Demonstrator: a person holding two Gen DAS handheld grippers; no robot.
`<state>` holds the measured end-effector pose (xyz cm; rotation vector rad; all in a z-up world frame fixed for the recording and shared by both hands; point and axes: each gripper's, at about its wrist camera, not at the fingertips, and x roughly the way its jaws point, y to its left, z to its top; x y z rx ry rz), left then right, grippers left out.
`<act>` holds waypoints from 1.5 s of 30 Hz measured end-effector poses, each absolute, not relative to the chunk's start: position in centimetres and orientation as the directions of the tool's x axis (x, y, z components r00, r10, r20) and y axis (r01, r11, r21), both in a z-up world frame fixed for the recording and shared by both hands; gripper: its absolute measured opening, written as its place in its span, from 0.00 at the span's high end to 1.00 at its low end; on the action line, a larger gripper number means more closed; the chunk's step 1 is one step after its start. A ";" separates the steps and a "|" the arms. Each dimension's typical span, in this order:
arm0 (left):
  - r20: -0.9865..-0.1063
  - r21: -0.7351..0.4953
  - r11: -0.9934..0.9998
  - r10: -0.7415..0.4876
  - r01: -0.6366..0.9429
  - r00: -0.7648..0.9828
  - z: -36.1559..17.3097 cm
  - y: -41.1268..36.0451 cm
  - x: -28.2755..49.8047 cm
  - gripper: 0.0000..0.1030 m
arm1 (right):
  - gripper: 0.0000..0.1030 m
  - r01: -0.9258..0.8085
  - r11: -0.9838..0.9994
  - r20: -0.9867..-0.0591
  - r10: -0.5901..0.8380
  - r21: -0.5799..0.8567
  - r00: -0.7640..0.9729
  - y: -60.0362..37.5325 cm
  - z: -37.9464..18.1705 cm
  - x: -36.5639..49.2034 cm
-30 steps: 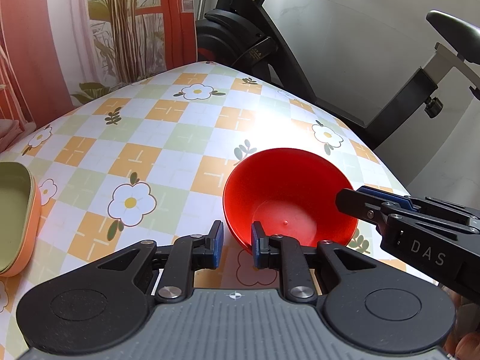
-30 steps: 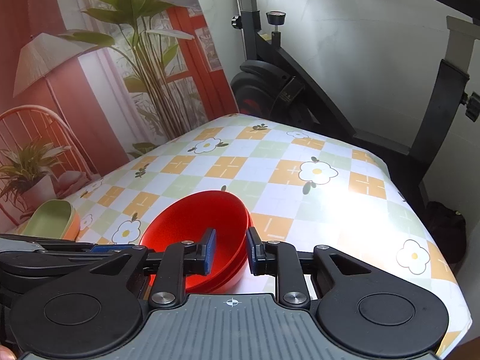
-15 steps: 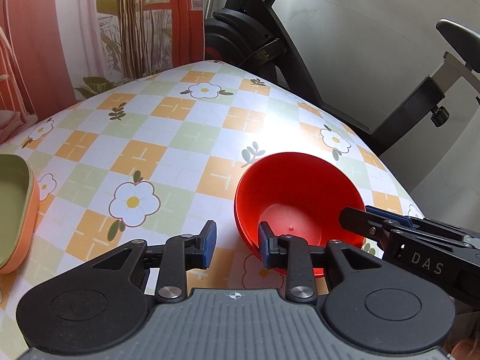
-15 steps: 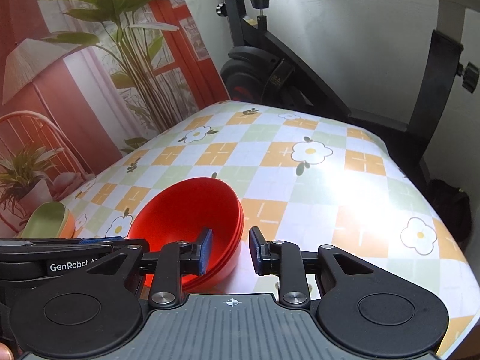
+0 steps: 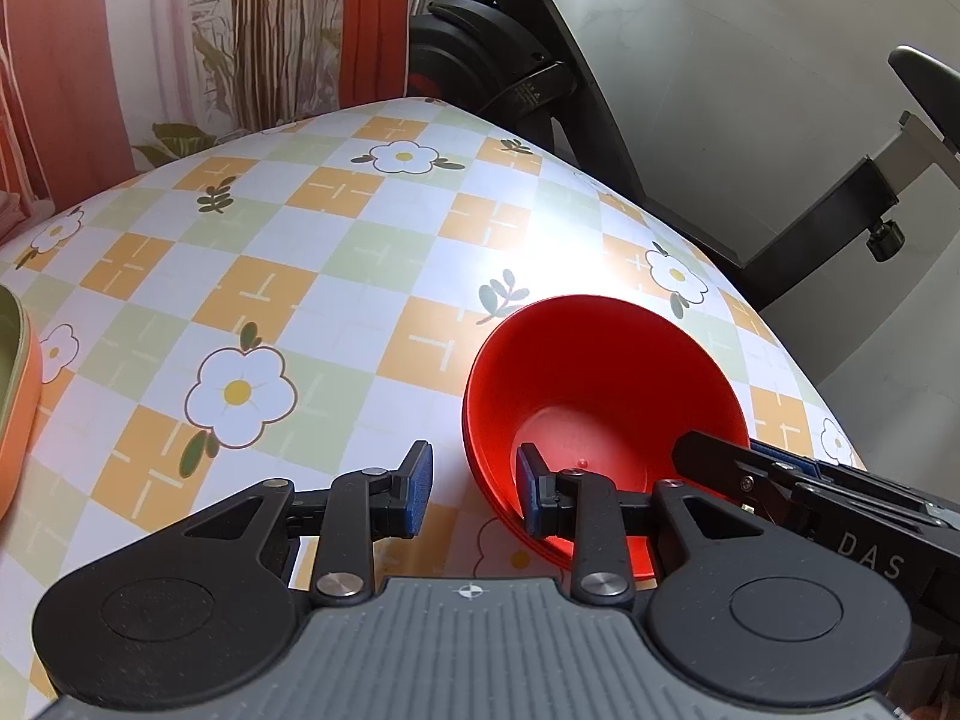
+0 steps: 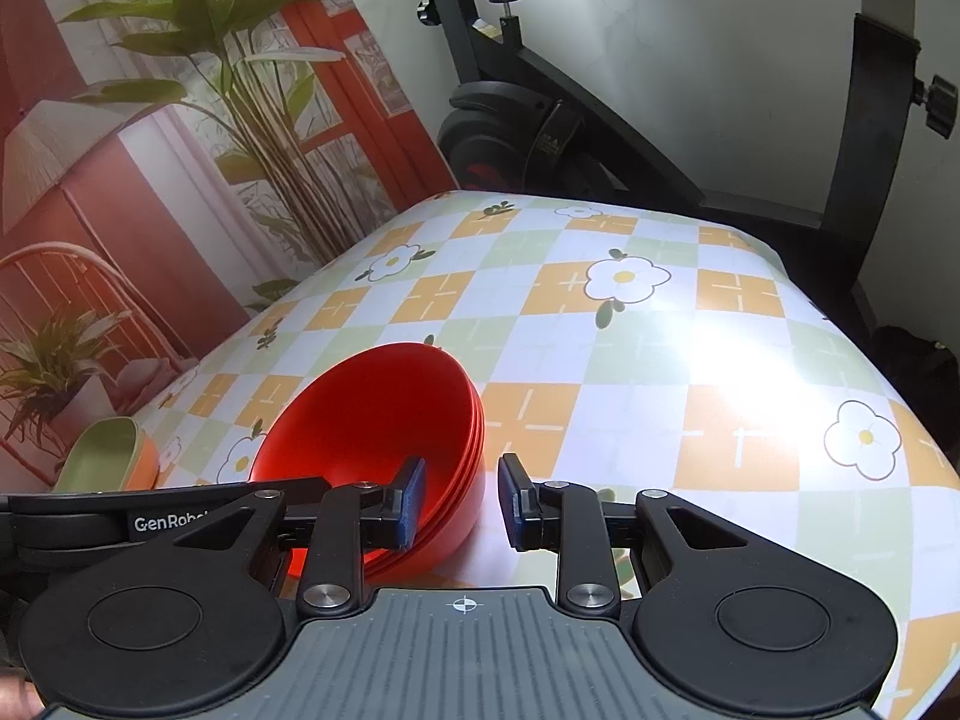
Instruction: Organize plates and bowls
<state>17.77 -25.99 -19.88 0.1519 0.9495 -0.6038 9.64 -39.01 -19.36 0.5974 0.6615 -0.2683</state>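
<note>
A stack of nested red bowls (image 5: 600, 384) rests on the flowered tablecloth (image 5: 336, 276). My left gripper (image 5: 474, 489) is open and straddles the stack's near-left rim, one finger inside the bowl and one outside. From the right wrist view the red bowls (image 6: 372, 420) sit low and left. My right gripper (image 6: 462, 498) is open across their right rim, with a sliver of table showing between the outer pad and the bowl wall. Each gripper's body shows at the edge of the other's view.
A green-lined orange dish (image 5: 12, 372) lies at the table's left, also seen as the dish (image 6: 108, 456) behind the left gripper. An exercise bike (image 6: 540, 132) stands behind the table's far edge. The table's right edge (image 6: 900, 396) drops off nearby.
The left jaws have spread well apart from the bowl rim they pinched a second ago. The right jaws have widened slightly. The bowls stay on the table.
</note>
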 end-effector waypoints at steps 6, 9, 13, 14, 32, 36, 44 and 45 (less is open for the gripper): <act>-0.804 -0.156 0.824 -0.426 0.544 0.415 -20.4 -26.1 18.2 0.69 | 0.75 0.408 0.799 -0.644 -0.034 0.441 0.764 -38.9 -19.5 9.8; -0.802 -0.158 0.821 -0.431 0.548 0.414 -20.4 -26.4 18.1 0.70 | 0.77 0.406 0.799 -0.643 -0.032 0.444 0.766 -38.9 -19.4 9.8; -0.795 -0.167 0.812 -0.446 0.559 0.411 -20.4 -26.5 17.9 0.74 | 0.77 0.406 0.800 -0.643 -0.033 0.442 0.765 -38.9 -19.4 9.8; -0.794 -0.166 0.810 -0.448 0.563 0.411 -20.3 -26.5 17.8 0.76 | 0.77 0.405 0.799 -0.642 -0.031 0.444 0.766 -38.9 -19.4 9.8; -0.784 -0.146 0.809 -0.446 0.569 0.432 -18.8 -25.9 16.8 0.80 | 0.79 0.387 0.822 -0.630 -0.046 0.417 0.775 -38.0 -18.0 9.7; -0.774 -0.145 0.818 -0.444 0.556 0.451 -17.8 -25.1 16.4 0.80 | 0.79 0.374 0.833 -0.623 -0.045 0.408 0.781 -37.3 -16.9 9.8; -0.750 -0.158 0.847 -0.437 0.507 0.497 -15.5 -22.4 16.2 0.80 | 0.79 0.331 0.867 -0.613 -0.038 0.372 0.789 -34.4 -14.2 11.0; -0.748 -0.159 0.851 -0.434 0.500 0.502 -15.2 -22.0 16.2 0.80 | 0.79 0.323 0.871 -0.613 -0.033 0.369 0.789 -34.0 -13.8 11.3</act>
